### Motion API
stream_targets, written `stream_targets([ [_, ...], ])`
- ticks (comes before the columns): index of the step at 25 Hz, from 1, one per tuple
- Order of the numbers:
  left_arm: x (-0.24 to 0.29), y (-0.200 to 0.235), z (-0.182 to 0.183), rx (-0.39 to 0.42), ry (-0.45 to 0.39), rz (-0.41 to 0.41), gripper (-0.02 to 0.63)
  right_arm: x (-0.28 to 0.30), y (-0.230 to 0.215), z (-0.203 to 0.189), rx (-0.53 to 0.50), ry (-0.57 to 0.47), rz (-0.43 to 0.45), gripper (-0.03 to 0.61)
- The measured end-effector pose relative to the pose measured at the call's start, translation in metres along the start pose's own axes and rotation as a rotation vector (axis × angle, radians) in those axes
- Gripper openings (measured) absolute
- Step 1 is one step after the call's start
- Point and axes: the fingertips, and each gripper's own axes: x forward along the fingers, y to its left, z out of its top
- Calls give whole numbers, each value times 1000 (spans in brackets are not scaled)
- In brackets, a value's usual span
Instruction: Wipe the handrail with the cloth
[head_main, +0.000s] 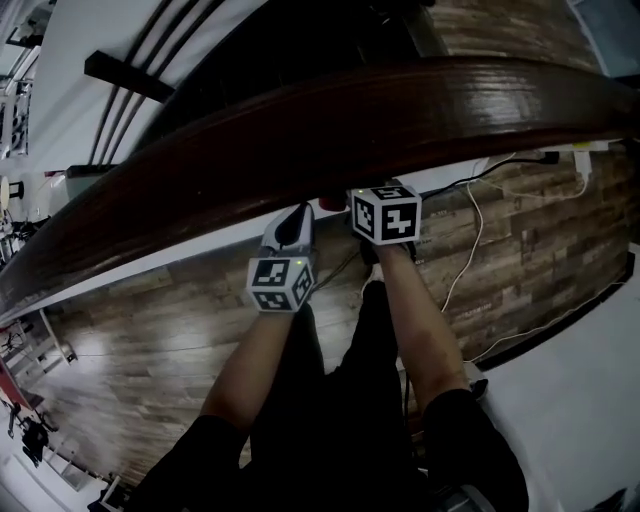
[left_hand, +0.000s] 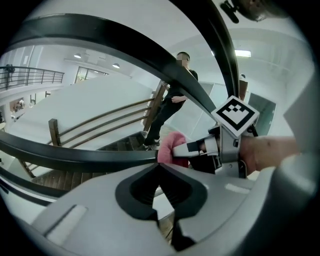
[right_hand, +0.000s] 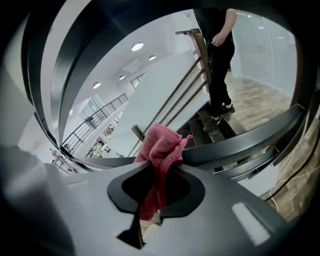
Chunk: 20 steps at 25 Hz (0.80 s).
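Note:
The dark wooden handrail (head_main: 300, 120) curves across the head view, with both grippers just below its near edge. My right gripper (right_hand: 155, 170) is shut on a pink-red cloth (right_hand: 161, 145), which bunches above the jaws against a dark rail bar (right_hand: 240, 142). A bit of the cloth (head_main: 333, 204) shows under the handrail beside the right gripper's marker cube (head_main: 385, 212). My left gripper (left_hand: 159, 165) is shut with nothing between its jaws. Its view shows the right gripper (left_hand: 220, 150) and the cloth (left_hand: 172, 147) close ahead to the right.
Wood-plank floor (head_main: 520, 250) lies below the rail, with white cables (head_main: 470, 240) trailing across it. A person in dark clothes (right_hand: 220, 55) stands on the stairs beyond. More dark rail bars (left_hand: 75, 155) cross both gripper views.

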Motion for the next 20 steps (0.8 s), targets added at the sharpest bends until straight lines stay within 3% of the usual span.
stream_targets([
  [9, 19, -19, 3, -40, -27, 93, 0, -14, -32, 10, -53, 38, 52, 43],
  [15, 37, -42, 5, -50, -22, 88, 0, -28, -59, 14, -130, 52, 12, 43],
  [20, 60, -67, 7, -39, -5, 58, 0, -39, -92, 19, -100, 44, -11, 43],
])
